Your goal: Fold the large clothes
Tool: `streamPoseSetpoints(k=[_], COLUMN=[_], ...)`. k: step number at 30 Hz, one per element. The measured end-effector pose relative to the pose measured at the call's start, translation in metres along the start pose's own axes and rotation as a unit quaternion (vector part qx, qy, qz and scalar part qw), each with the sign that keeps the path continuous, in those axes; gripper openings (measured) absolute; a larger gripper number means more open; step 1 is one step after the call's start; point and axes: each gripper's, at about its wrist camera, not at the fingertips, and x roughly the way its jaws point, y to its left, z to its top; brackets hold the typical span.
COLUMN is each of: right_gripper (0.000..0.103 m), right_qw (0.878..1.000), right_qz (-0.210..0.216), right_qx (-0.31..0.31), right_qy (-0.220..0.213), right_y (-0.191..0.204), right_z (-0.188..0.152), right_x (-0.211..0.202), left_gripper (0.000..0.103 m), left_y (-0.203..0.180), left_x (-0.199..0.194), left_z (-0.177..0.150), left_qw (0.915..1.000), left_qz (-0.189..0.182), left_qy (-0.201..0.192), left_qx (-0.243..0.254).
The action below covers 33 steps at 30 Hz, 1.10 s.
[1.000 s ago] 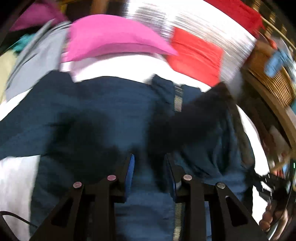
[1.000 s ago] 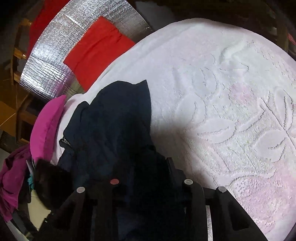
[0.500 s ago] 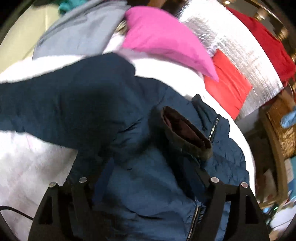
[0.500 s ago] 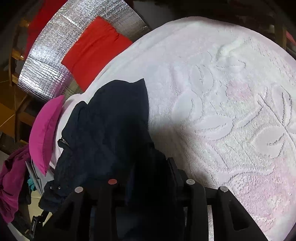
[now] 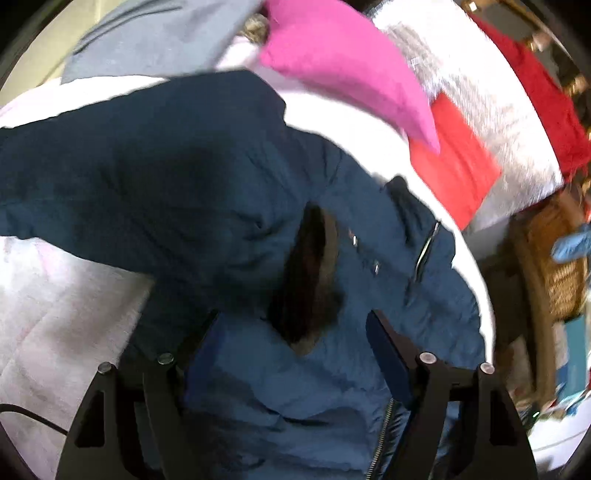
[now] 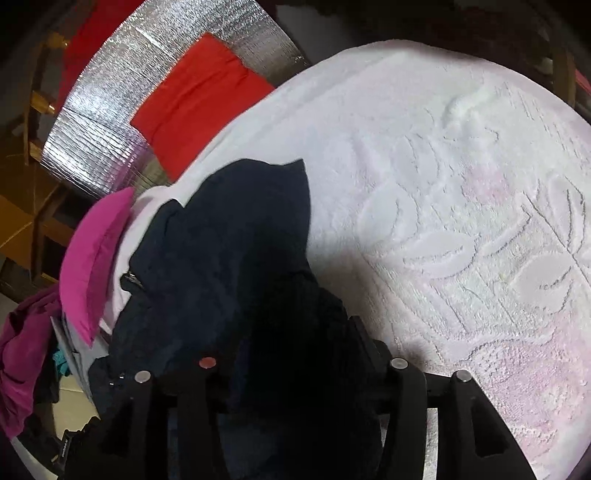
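A navy quilted jacket (image 5: 192, 177) with a zipper lies on a white embossed blanket (image 6: 461, 221). Its sleeve, ending in a dark cuff (image 5: 310, 280), is folded across the body. My left gripper (image 5: 291, 332) is open just above the jacket, jaws wide apart on either side of the cuff, holding nothing. In the right wrist view the jacket (image 6: 229, 251) looks almost black and bunches up over my right gripper (image 6: 295, 332). The dark cloth fills the space between the fingers and hides the pads.
A pink cushion (image 5: 343, 62) and grey garment (image 5: 147, 33) lie beyond the jacket. Red cloth (image 6: 199, 96) rests on a silver foil mat (image 6: 92, 129). A wicker basket (image 5: 554, 266) stands at the right. Magenta clothes (image 6: 22, 350) are piled off the blanket's edge.
My left gripper opened wide and let go of the sleeve, which now lies folded across the jacket. The right gripper has barely moved.
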Motion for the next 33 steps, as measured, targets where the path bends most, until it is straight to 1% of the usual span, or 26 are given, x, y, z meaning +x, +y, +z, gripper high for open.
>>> streamPoseSetpoints(k=[1, 2, 3, 4, 5, 6, 7, 8, 10, 11, 12, 13, 14, 15, 16, 18, 19, 20, 21, 22, 23, 26, 27, 29, 31, 33], right_gripper=[0.044, 0.041, 0.037, 0.034, 0.033, 0.032, 0.031, 0.031, 0.031, 0.031, 0.031, 0.031, 0.031, 0.031, 0.034, 0.036, 0.045, 0.051, 0.058, 0.059, 0.059, 0.059, 0.059, 0.059, 0.059, 0.059], right_qw=[1.0, 1.0, 1.0, 1.0, 0.999, 0.999, 0.998, 0.998, 0.997, 0.998, 0.998, 0.999, 0.999, 0.999, 0.999, 0.999, 1.0, 0.999, 0.999, 0.998, 0.997, 0.995, 0.994, 0.993, 0.99, 0.986], right_qz=[-0.002, -0.002, -0.002, -0.001, 0.002, 0.006, 0.008, 0.01, 0.007, 0.005, -0.002, -0.011, -0.015, -0.014, -0.013, -0.011, -0.01, -0.009, -0.016, -0.025, -0.03, -0.023, -0.014, 0.001, 0.013, 0.031], right_qx=[-0.003, -0.009, -0.015, -0.02, -0.027, -0.034, -0.04, -0.047, -0.052, -0.05, -0.046, -0.042, -0.037, -0.033, -0.032, -0.026, -0.019, -0.016, -0.013, -0.013, -0.014, -0.024, -0.032, -0.058, -0.09, -0.12], right_qy=[-0.002, -0.006, -0.011, -0.018, -0.029, -0.037, -0.043, -0.05, -0.053, -0.05, -0.042, -0.031, -0.021, -0.018, -0.017, -0.017, -0.021, -0.026, -0.041, -0.056, -0.067, -0.096, -0.1, -0.107, -0.111, -0.111], right_y=[0.001, 0.004, 0.006, 0.009, 0.013, 0.015, 0.018, 0.021, 0.022, 0.021, 0.019, 0.017, 0.014, 0.012, 0.013, 0.013, 0.013, 0.012, 0.011, 0.012, 0.011, 0.018, 0.023, 0.036, 0.051, 0.065], right_z=[-0.001, -0.002, -0.003, -0.004, -0.004, -0.005, -0.005, -0.006, -0.006, -0.007, -0.007, -0.007, -0.007, -0.007, -0.006, -0.005, -0.004, -0.003, -0.003, -0.003, -0.004, -0.009, -0.014, -0.026, -0.04, -0.054], right_x=[-0.001, -0.002, -0.005, -0.008, -0.013, -0.017, -0.021, -0.024, -0.025, -0.022, -0.018, -0.013, -0.008, -0.006, -0.007, -0.013, -0.019, -0.023, -0.03, -0.037, -0.043, -0.058, -0.062, -0.067, -0.071, -0.072], left_gripper=[0.066, 0.042, 0.021, 0.02, 0.017, 0.012, 0.012, 0.012, 0.012, 0.012, 0.012, 0.012, 0.012, 0.013, 0.014, 0.016, 0.017, 0.025, 0.037, 0.045, 0.056, 0.061, 0.065, 0.072, 0.074, 0.077], left_y=[-0.004, -0.01, -0.018, -0.021, -0.027, -0.03, -0.035, -0.042, -0.049, -0.051, -0.05, -0.047, -0.041, -0.034, -0.029, -0.022, -0.021, -0.018, -0.015, -0.012, -0.009, 0.009, 0.012, 0.037, 0.064, 0.098], left_x=[0.003, 0.006, 0.01, 0.01, 0.007, 0.001, -0.004, -0.012, -0.019, -0.02, -0.013, -0.006, 0.007, 0.013, 0.015, 0.007, 0.002, -0.007, -0.016, -0.022, -0.03, -0.059, -0.064, -0.086, -0.105, -0.119], left_z=[-0.002, -0.003, -0.004, -0.005, -0.007, -0.006, -0.005, -0.006, -0.008, -0.009, -0.01, -0.01, -0.01, -0.01, -0.009, -0.004, -0.003, -0.002, -0.002, -0.002, -0.002, -0.002, 0.0, 0.005, 0.012, 0.019], left_qw=[0.9999, 0.9996, 0.9987, 0.9979, 0.9966, 0.9954, 0.9939, 0.9904, 0.9847, 0.9823, 0.9807, 0.9806, 0.9819, 0.9838, 0.9856, 0.9899, 0.9909, 0.9918, 0.992, 0.9921, 0.9923, 0.9919, 0.9917, 0.9908, 0.9878, 0.9828], left_qz=[0.002, 0.007, 0.013, 0.021, 0.025, 0.02, 0.016, 0.009, 0.013, 0.025, 0.055, 0.075, 0.098, 0.104, 0.104, 0.085, 0.077, 0.07, 0.067, 0.066, 0.064, 0.055, 0.055, 0.06, 0.075, 0.097], left_qy=[-0.004, -0.008, -0.01, -0.015, -0.033, -0.046, -0.058, -0.082, -0.107, -0.111, -0.103, -0.089, -0.06, -0.039, -0.029, -0.024, -0.026, -0.031, -0.039, -0.045, -0.052, -0.081, -0.088, -0.113, -0.136, -0.153], left_qx=[0.009, 0.025, 0.047, 0.059, 0.072, 0.081, 0.092, 0.111, 0.137, 0.148, 0.157, 0.157, 0.151, 0.14, 0.13, 0.111, 0.107, 0.103, 0.099, 0.097, 0.093, 0.081, 0.075, 0.046, 0.005, -0.036])
